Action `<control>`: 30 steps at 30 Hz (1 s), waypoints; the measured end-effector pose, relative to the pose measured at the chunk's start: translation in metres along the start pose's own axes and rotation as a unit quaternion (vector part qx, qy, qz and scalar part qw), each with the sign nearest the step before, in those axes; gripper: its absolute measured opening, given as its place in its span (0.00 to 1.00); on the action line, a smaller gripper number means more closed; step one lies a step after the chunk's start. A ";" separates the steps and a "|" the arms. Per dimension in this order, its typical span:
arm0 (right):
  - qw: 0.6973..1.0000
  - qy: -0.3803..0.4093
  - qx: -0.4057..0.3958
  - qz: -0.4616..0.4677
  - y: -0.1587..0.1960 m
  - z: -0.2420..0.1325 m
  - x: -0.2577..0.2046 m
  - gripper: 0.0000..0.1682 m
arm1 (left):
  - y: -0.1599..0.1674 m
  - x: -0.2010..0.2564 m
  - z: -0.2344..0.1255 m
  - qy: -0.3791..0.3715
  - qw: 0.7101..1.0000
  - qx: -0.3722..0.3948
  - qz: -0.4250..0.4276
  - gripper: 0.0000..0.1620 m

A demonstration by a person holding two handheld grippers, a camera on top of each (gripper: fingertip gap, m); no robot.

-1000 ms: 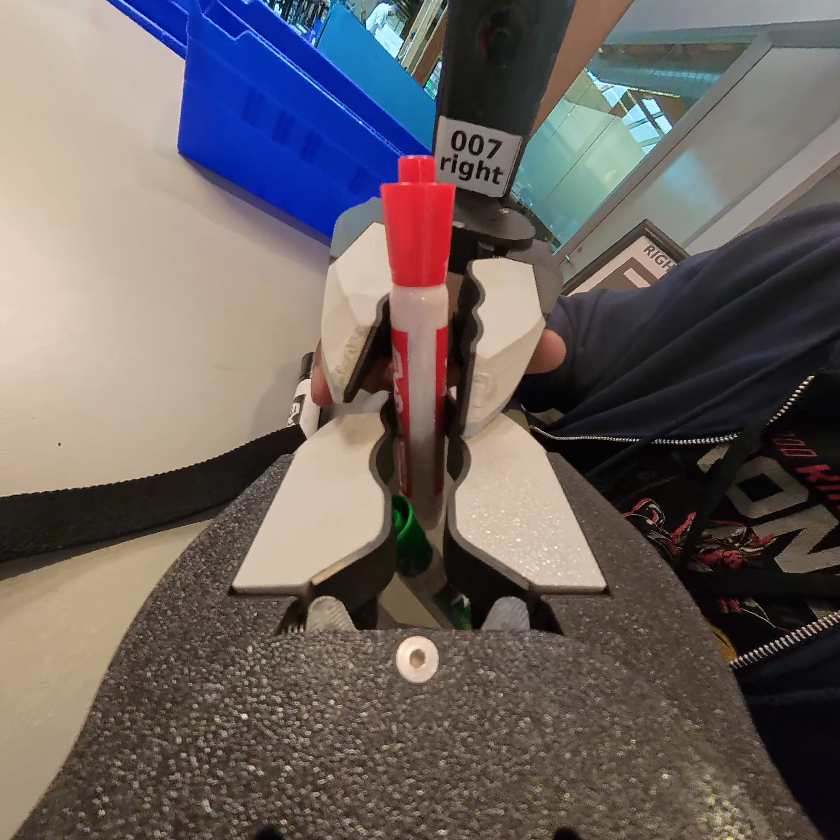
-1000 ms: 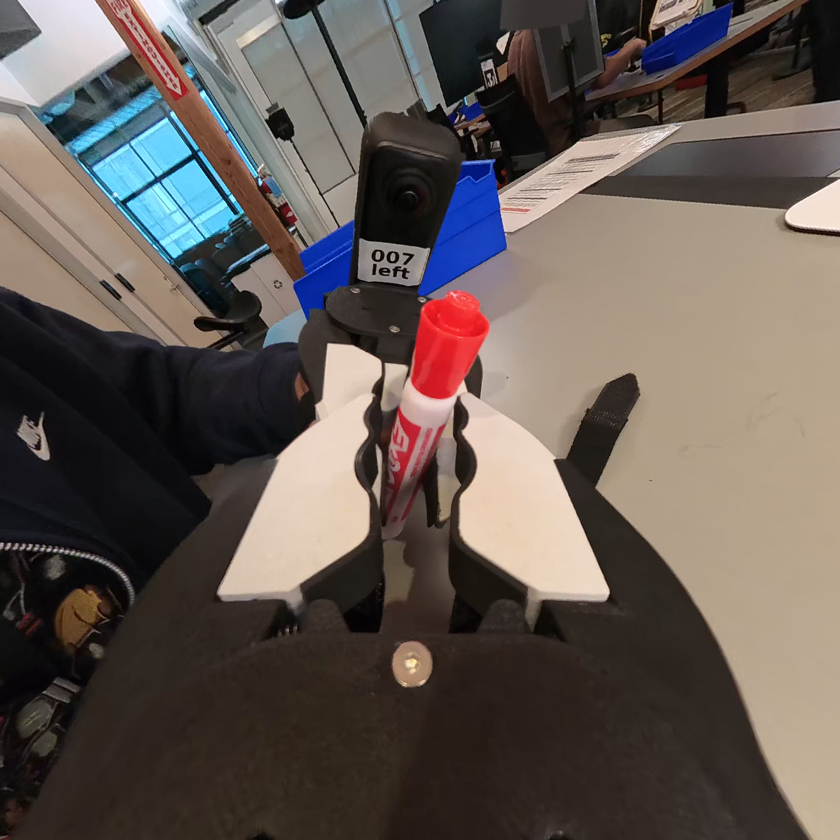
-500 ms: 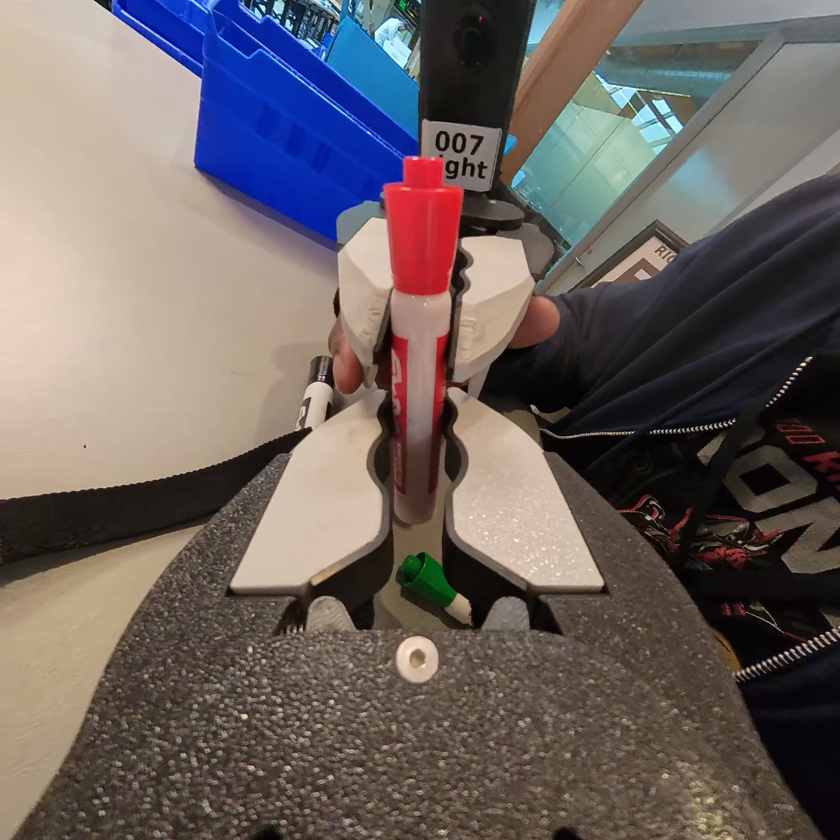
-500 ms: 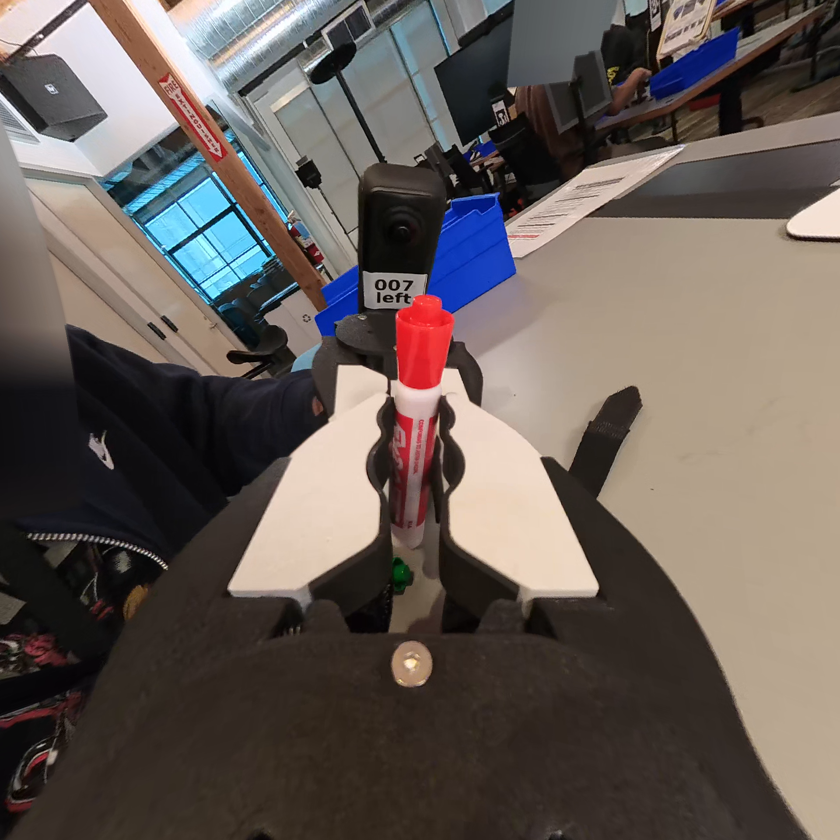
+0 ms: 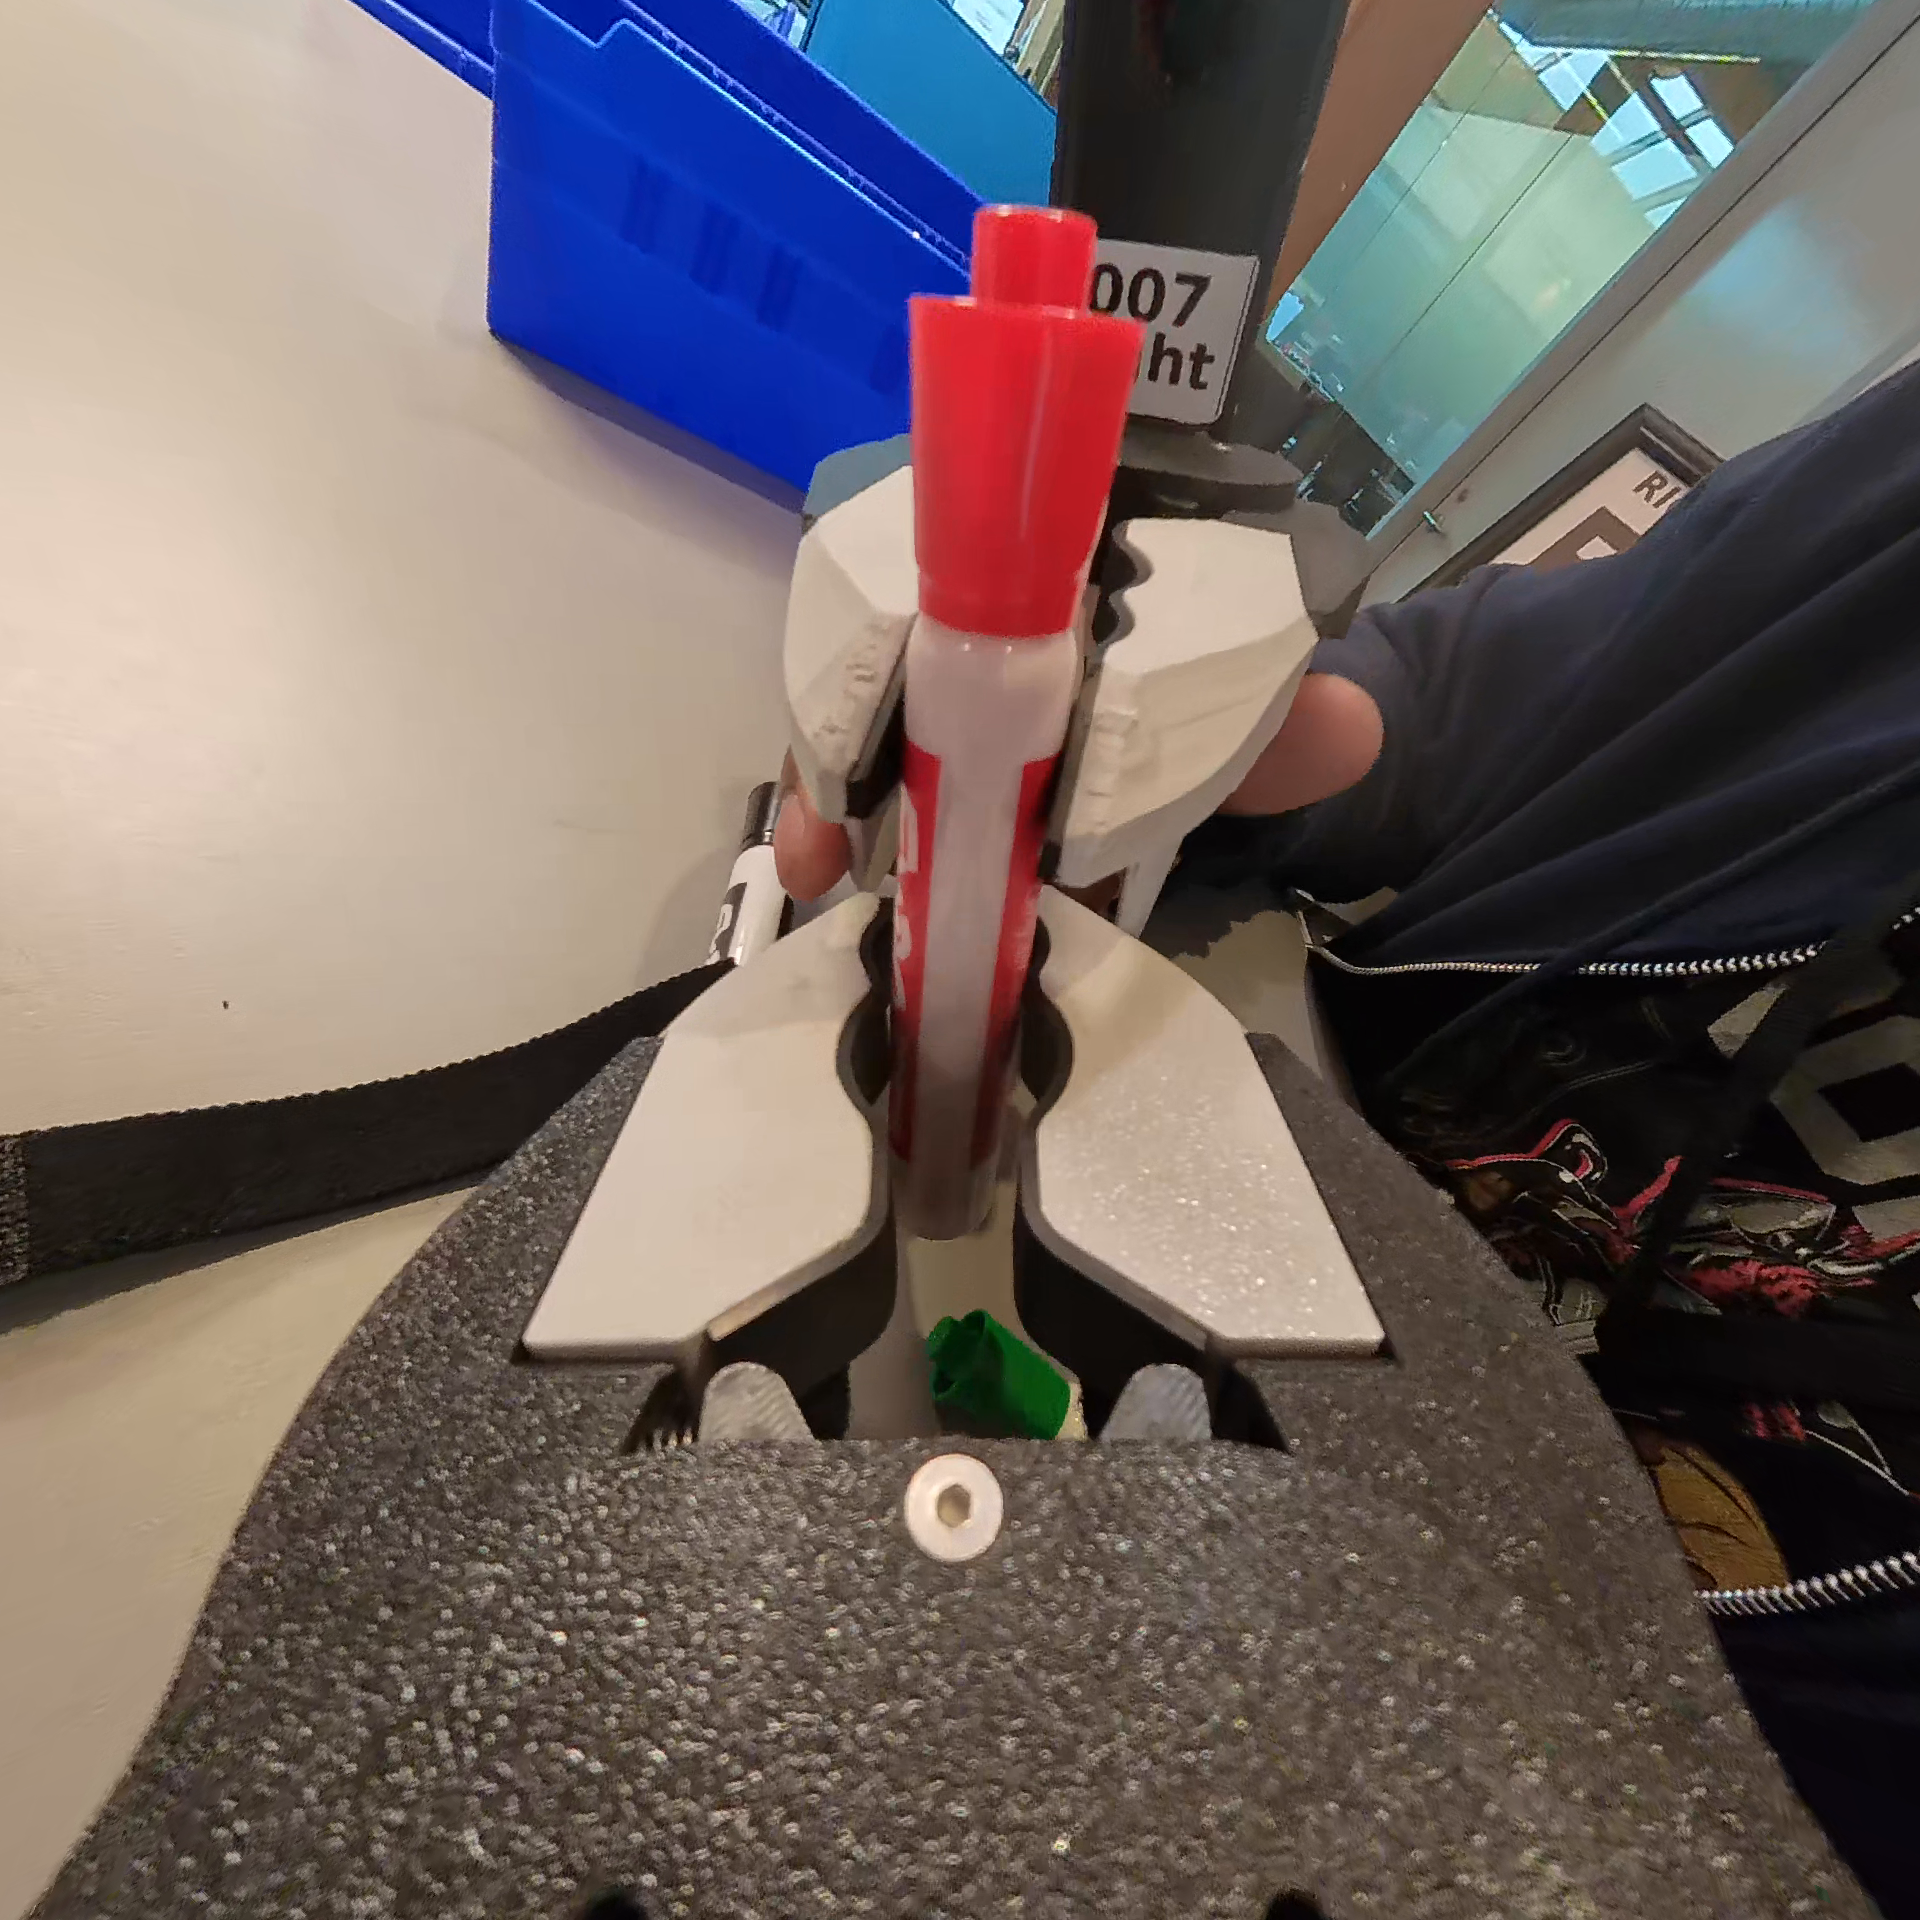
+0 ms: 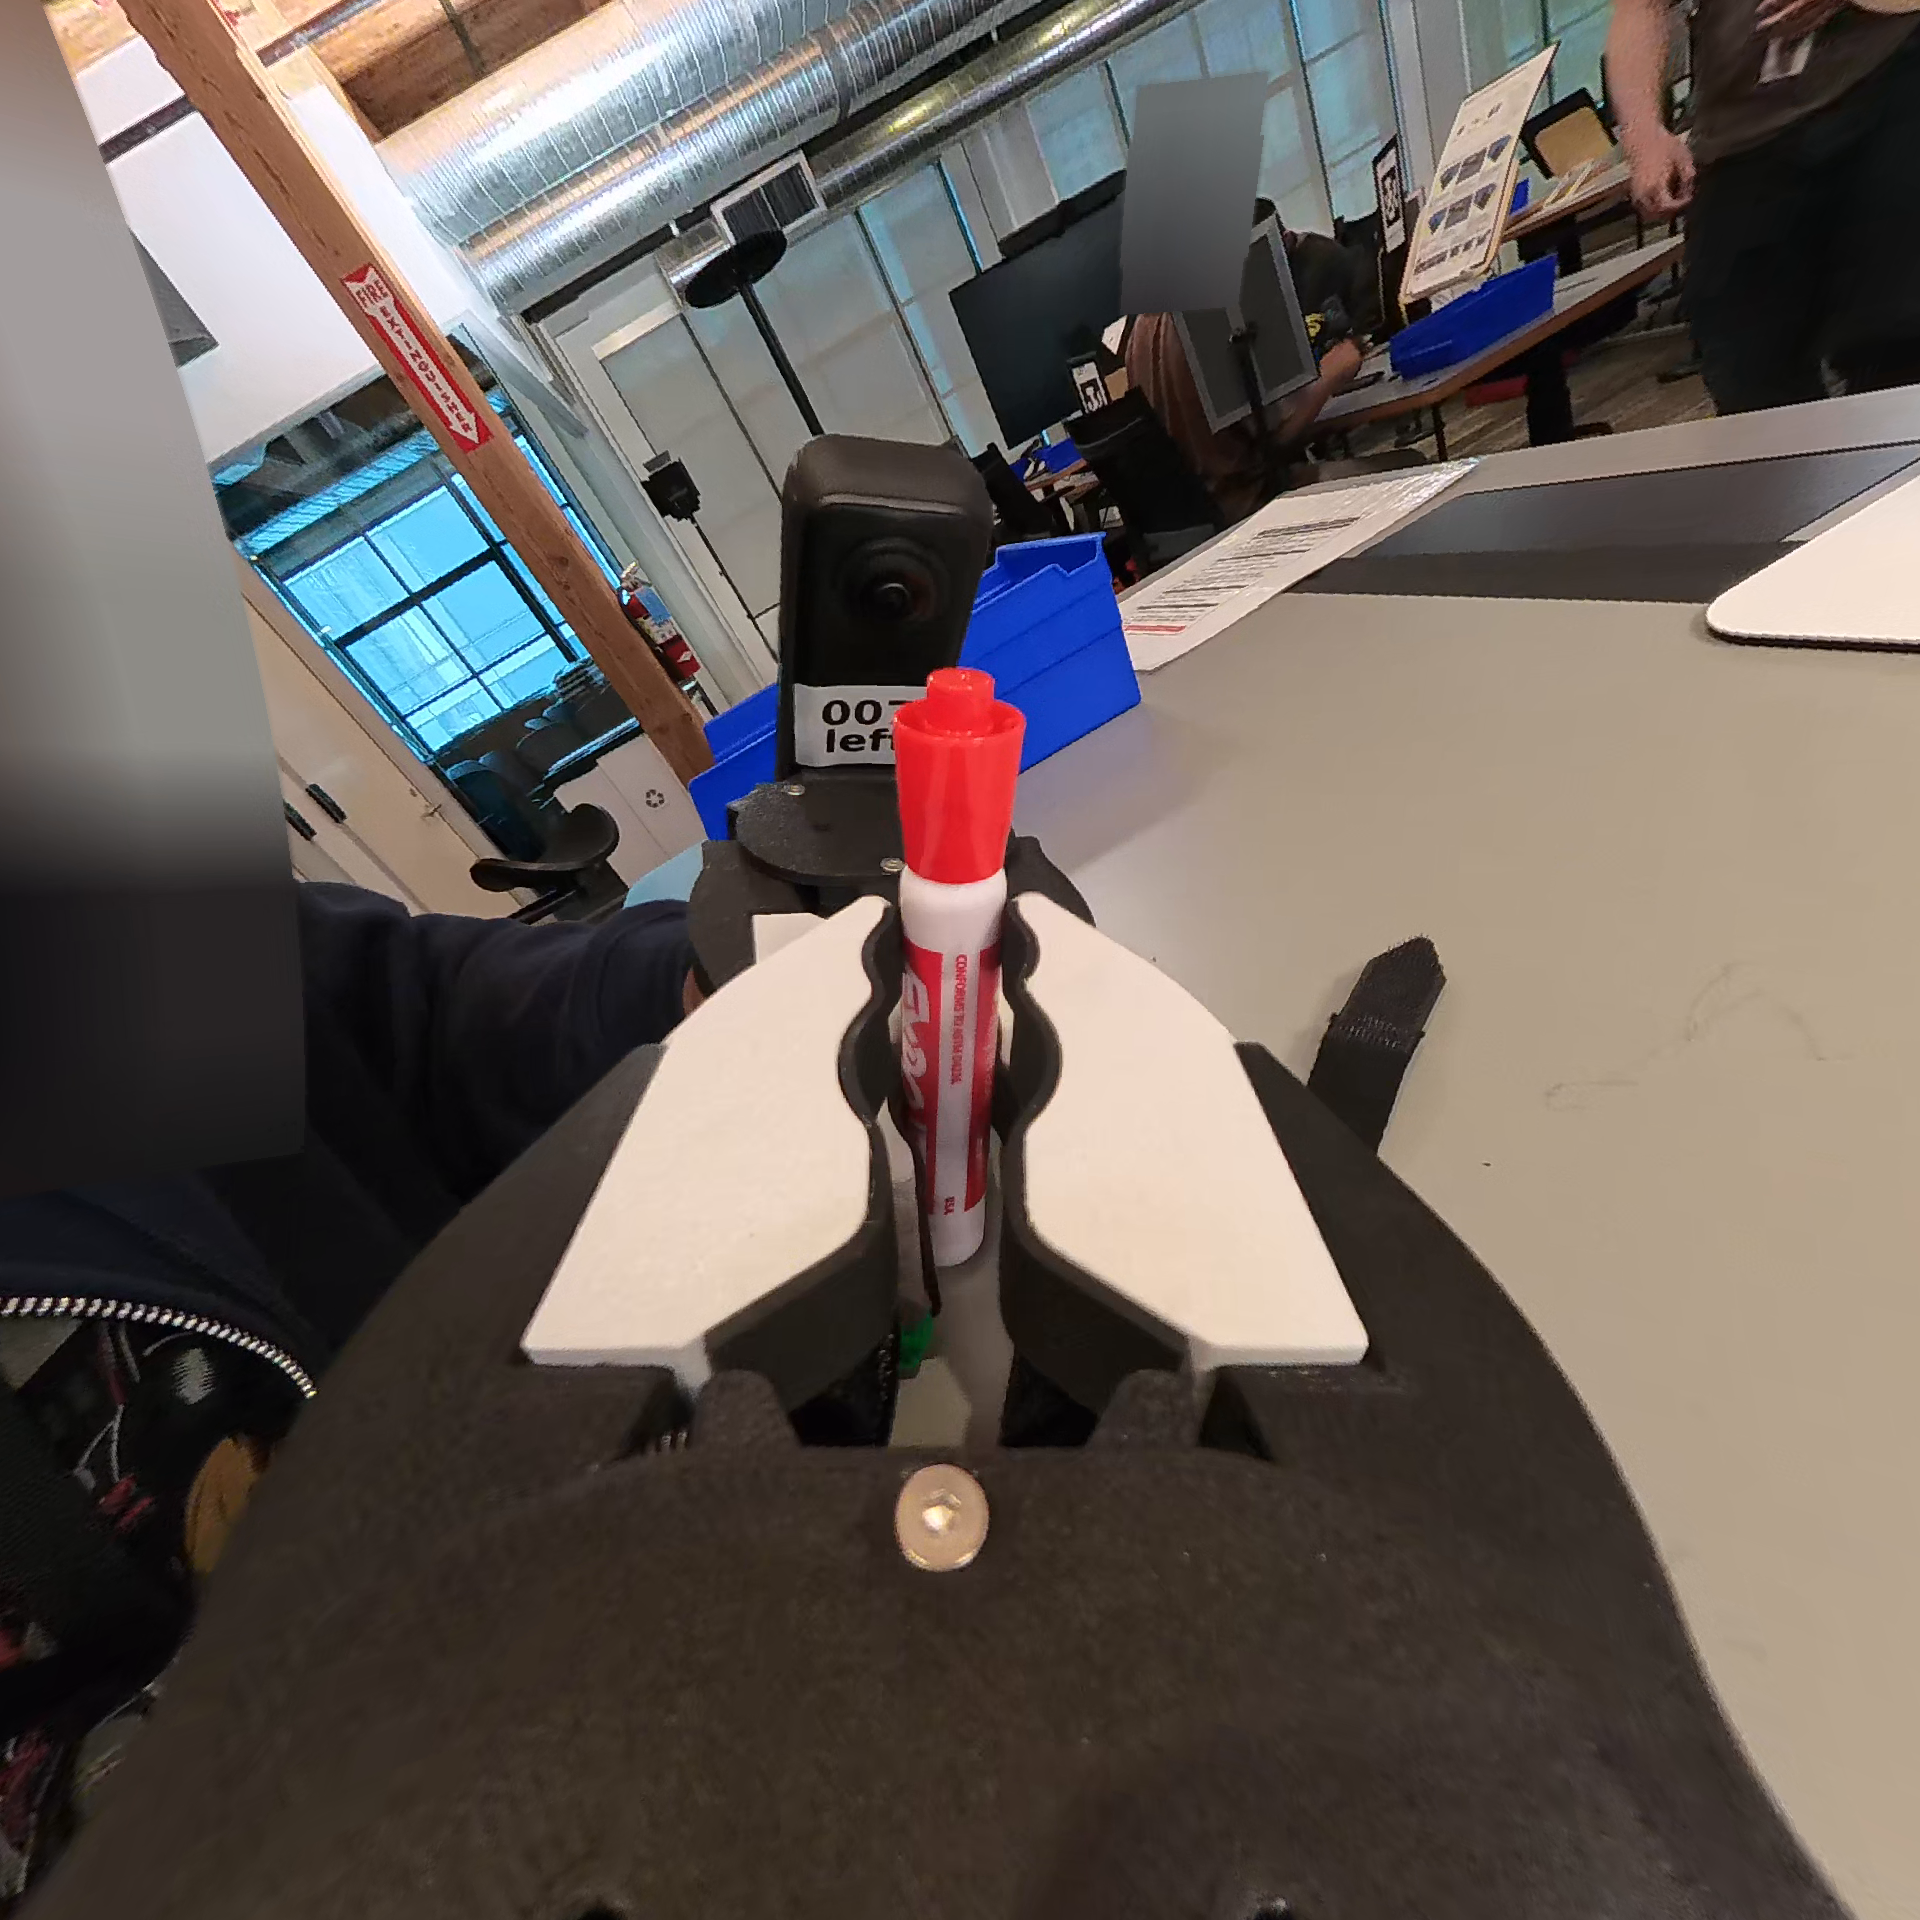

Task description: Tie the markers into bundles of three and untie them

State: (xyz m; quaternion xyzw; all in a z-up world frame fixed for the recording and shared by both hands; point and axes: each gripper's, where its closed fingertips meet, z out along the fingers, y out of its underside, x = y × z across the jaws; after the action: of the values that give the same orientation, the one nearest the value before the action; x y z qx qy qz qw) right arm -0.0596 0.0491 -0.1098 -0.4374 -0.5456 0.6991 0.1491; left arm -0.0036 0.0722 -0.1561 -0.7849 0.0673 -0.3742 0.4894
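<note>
A red marker [image 5: 977, 790] with a red cap stands upright, held by both grippers facing each other. My left gripper [image 5: 961, 935] is shut on its lower barrel. My right gripper [image 6: 951, 914] is shut on the same red marker [image 6: 951, 1039], just above the left one's grip in the left wrist view. A green marker [image 5: 992, 1387] lies on the table below, seen through the finger gap; it also shows in the right wrist view [image 6: 916, 1340]. A black-capped marker [image 5: 748, 894] lies beside the black strap [image 5: 312, 1132], whose end shows in the right wrist view [image 6: 1371, 1018].
A blue bin [image 5: 707, 249] stands on the grey table [image 5: 260, 623] behind the grippers; it also shows in the right wrist view [image 6: 1049, 644]. A printed sheet [image 6: 1278, 540] and a white pad [image 6: 1829, 592] lie farther back. The person's dark sleeve [image 5: 1610, 675] is on the right. Left tips to right tips: about 7 cm. Between my left fingertips and the black strap [image 5: 312, 1132] there is roughly 9 cm.
The red marker went from tilted to upright in the right gripper. Both grippers rose with it, and the green marker now shows lower in the gap.
</note>
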 end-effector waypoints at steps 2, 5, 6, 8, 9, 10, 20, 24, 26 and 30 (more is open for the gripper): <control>1.000 0.002 0.004 0.000 0.000 0.000 0.000 0.11 | 0.000 0.000 0.000 -0.002 1.000 0.000 0.000 0.13; 1.000 0.003 0.004 0.008 0.000 -0.001 0.002 0.11 | 0.000 -0.001 0.000 -0.007 1.000 0.002 0.003 0.12; 1.000 0.003 0.004 0.010 0.000 -0.001 0.002 0.11 | -0.001 -0.001 0.000 -0.009 1.000 0.002 0.004 0.12; 1.000 0.005 0.003 0.009 0.000 -0.002 0.003 0.11 | -0.001 -0.002 0.000 -0.009 1.000 0.003 0.003 0.12; 1.000 0.006 0.003 0.010 0.000 -0.002 0.003 0.11 | -0.001 -0.002 0.000 -0.009 1.000 0.004 0.002 0.12; 1.000 0.006 0.002 0.011 -0.001 -0.002 0.003 0.11 | -0.001 -0.002 0.000 -0.010 1.000 0.005 0.003 0.12; 0.996 0.061 -0.054 -0.041 -0.007 -0.020 0.018 0.26 | -0.010 -0.020 -0.016 -0.038 0.998 0.034 -0.022 0.12; 0.976 0.010 -0.156 -0.150 0.017 -0.029 -0.003 0.25 | -0.011 -0.033 -0.026 -0.060 0.997 0.035 -0.034 0.11; 0.949 -0.047 -0.225 -0.216 0.046 -0.026 -0.020 0.28 | -0.011 -0.035 -0.028 -0.058 0.997 0.035 -0.043 0.11; 0.887 -0.139 -0.325 -0.297 0.087 -0.024 -0.036 0.32 | -0.009 -0.035 -0.029 -0.051 0.997 0.027 -0.050 0.11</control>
State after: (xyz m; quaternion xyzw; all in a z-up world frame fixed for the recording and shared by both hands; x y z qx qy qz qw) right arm 0.0028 0.0078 -0.1720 -0.1773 -0.8618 0.4594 0.1218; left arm -0.0493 0.0725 -0.1601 -0.7916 -0.0070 -0.3594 0.4941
